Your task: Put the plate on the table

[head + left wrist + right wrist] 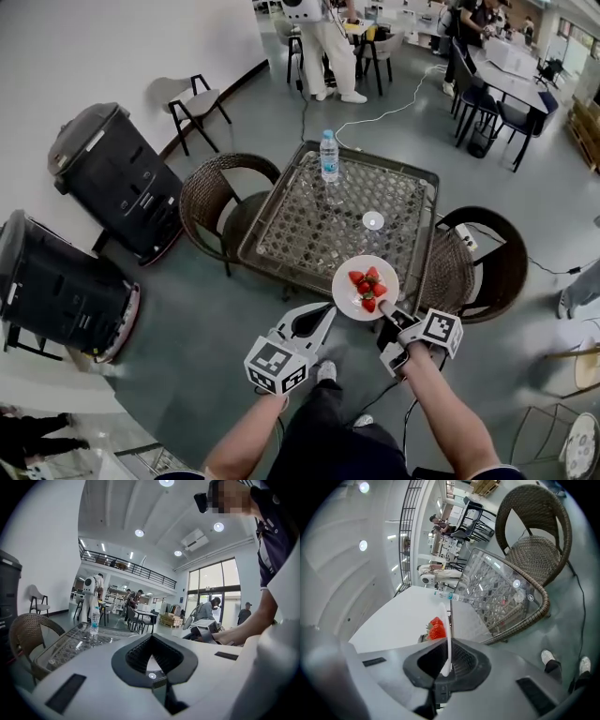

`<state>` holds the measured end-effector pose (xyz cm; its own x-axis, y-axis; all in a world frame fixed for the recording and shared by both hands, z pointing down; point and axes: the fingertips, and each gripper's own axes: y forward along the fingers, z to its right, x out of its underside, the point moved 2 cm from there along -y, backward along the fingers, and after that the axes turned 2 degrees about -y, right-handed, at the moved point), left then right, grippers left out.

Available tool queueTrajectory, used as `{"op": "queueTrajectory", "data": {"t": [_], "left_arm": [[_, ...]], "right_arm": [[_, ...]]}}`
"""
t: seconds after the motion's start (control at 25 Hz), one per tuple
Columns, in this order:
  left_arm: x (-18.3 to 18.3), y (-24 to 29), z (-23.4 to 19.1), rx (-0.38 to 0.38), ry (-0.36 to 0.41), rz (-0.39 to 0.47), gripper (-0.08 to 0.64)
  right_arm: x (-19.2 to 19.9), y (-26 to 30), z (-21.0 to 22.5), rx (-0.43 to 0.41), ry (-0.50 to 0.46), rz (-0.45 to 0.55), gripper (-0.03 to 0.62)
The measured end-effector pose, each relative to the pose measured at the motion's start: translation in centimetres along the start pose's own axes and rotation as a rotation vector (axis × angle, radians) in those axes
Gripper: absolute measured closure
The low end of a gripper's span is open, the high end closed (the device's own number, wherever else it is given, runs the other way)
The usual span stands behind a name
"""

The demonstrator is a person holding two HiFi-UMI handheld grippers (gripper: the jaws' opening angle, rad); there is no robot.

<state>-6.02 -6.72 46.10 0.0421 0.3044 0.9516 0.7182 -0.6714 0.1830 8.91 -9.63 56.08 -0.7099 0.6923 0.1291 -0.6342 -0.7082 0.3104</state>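
Note:
A white plate point(348, 293) carrying several strawberries point(367, 285) hangs over the near right edge of the glass-topped wicker table point(281, 265). My right gripper point(385, 308) is shut on the plate's near rim. In the right gripper view the plate point(448, 632) stands edge-on between the ribbed pads, strawberries point(436, 629) to its left, and the right gripper point(447, 662) clamps it. My left gripper point(325, 310) floats just left of the plate, off the table, shut on nothing; in its own view the left gripper point(151, 640) has its tips together.
A water bottle point(329, 157) stands at the table's far edge and a small round disc point(373, 220) lies mid-table. Wicker chairs flank it, left point(211, 192) and right point(487, 262). Two black bins point(117, 178) stand by the wall. People and furniture are farther back.

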Motion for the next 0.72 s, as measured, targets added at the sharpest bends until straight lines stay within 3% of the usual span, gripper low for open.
{"op": "queueTrajectory", "data": {"t": [0.4,0.72], "left_arm": [[1.4,2.9,-5.4,0.099,-0.034,-0.065,0.554],[2.2,4.0,-6.6,0.096,-0.067,-0.075,0.554]], "right_arm": [[-1.7,4.4,0.8,0.038,0.012,0.071,0.580],[-2.8,5.7,0.5,0.023,0.007,0.066,0.580]]}}
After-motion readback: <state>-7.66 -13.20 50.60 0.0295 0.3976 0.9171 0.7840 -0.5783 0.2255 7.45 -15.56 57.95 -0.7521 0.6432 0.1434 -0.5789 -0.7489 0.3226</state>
